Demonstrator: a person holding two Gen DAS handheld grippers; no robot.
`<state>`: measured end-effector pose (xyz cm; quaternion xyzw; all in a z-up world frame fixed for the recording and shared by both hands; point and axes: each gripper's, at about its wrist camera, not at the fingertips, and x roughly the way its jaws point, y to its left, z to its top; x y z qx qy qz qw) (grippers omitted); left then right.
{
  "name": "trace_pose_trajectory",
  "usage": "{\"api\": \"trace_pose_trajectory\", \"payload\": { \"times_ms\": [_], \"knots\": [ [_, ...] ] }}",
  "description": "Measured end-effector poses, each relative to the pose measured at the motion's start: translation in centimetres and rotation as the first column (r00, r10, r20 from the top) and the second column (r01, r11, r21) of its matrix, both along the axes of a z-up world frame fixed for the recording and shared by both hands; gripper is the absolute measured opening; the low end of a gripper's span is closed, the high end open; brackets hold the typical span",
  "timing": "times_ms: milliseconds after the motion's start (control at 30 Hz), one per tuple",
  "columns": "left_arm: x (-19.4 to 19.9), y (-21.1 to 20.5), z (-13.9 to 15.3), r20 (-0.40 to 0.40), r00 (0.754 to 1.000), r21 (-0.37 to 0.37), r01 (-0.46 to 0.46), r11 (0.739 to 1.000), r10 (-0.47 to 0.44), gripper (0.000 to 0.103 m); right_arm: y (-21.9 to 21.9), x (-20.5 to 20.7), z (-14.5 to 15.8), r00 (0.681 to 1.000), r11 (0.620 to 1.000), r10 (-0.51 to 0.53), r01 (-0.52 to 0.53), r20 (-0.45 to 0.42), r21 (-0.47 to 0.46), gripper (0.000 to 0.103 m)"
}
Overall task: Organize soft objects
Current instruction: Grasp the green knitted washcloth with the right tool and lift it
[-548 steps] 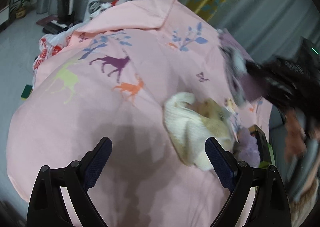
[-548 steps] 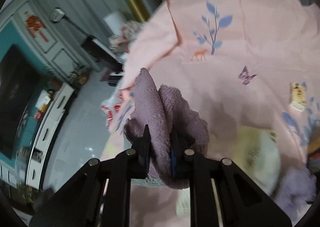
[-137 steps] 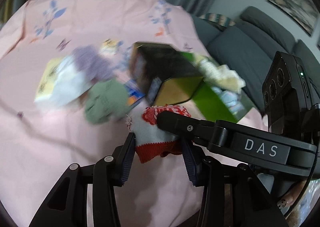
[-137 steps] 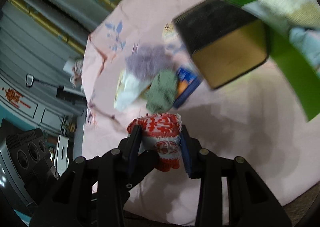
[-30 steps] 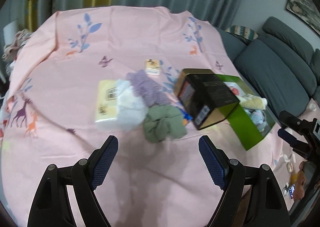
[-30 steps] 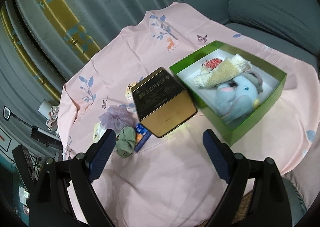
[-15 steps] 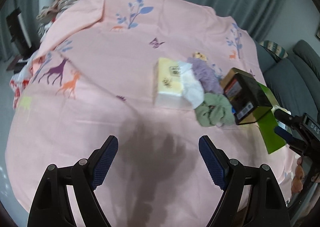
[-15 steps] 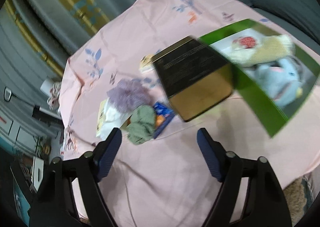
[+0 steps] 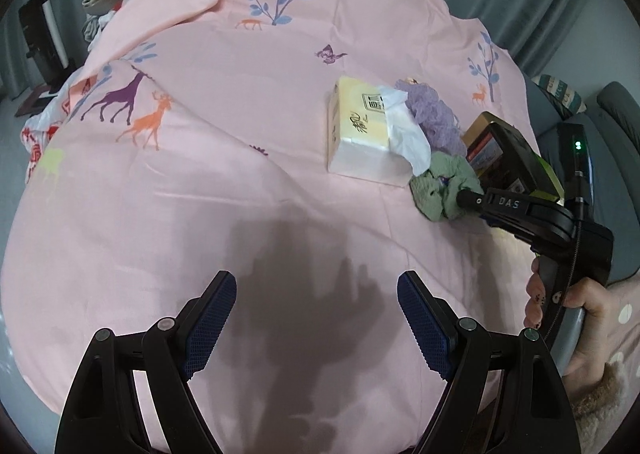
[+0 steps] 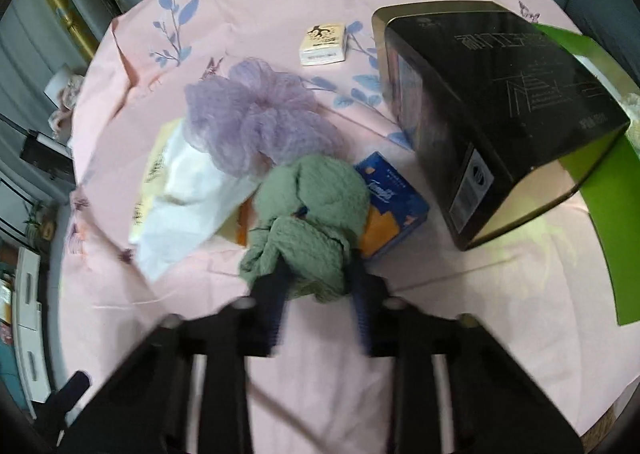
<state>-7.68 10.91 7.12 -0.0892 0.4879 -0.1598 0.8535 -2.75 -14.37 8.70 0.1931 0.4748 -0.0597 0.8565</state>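
A green knitted cloth (image 10: pixel 316 213) lies bunched on the pink sheet (image 10: pixel 460 314); it also shows in the left wrist view (image 9: pixel 444 185). My right gripper (image 10: pixel 318 278) has its two fingers around the cloth's near end, half closed and blurred by motion. A fluffy purple cloth (image 10: pixel 256 117) lies just behind it, also seen in the left wrist view (image 9: pixel 432 113). My left gripper (image 9: pixel 316 318) is open and empty over bare sheet, well left of the pile.
A tissue pack (image 9: pixel 360 133) with a white tissue sticking out lies beside the cloths. A black and gold tin (image 10: pixel 496 109) leans on a green box (image 10: pixel 600 193). A blue packet (image 10: pixel 392 197) and a small cream packet (image 10: pixel 324 41) lie nearby.
My right gripper dropped down to the green cloth and narrowed around it. My left gripper swung left, away from the box, and stayed open.
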Motion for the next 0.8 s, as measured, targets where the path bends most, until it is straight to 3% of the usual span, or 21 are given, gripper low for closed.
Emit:
{"api": "trace_pose_trajectory", "payload": {
  "times_ms": [133,367,500,667,800],
  "knots": [
    [-0.2,-0.1,-0.1,-0.008,1.000,-0.010,0.004,1.000,-0.004,0.083,-0.2,-2.4,1.5,0.996,0.985,0.070,-0.078,0.056,0.155,0.012],
    [-0.7,-0.4,0.1,-0.016,1.000,-0.055,0.023,0.998,-0.024,0.083,2.2,-7.9,4.0,0.962,0.925,0.245,-0.269,0.119,0.270,0.012],
    [-1.2,-0.8,-0.2,-0.023,0.999,-0.056,0.044,0.997,-0.045,0.083,3.5,-8.8,2.6,0.955,0.885,0.289,-0.294,0.071,0.361,0.014],
    [-1.2,-2.2,-2.0,-0.069,0.997,-0.050,0.043,0.998,-0.046,0.083,4.7,-6.6,-0.2,0.964,0.924,0.263,-0.240,-0.039,0.298,0.015],
    [-1.2,-3.4,-2.9,-0.079,0.995,-0.053,0.061,0.997,-0.065,0.083,4.8,-4.1,-2.1,0.962,0.921,0.256,-0.213,-0.098,0.326,0.016]
  ]
}}
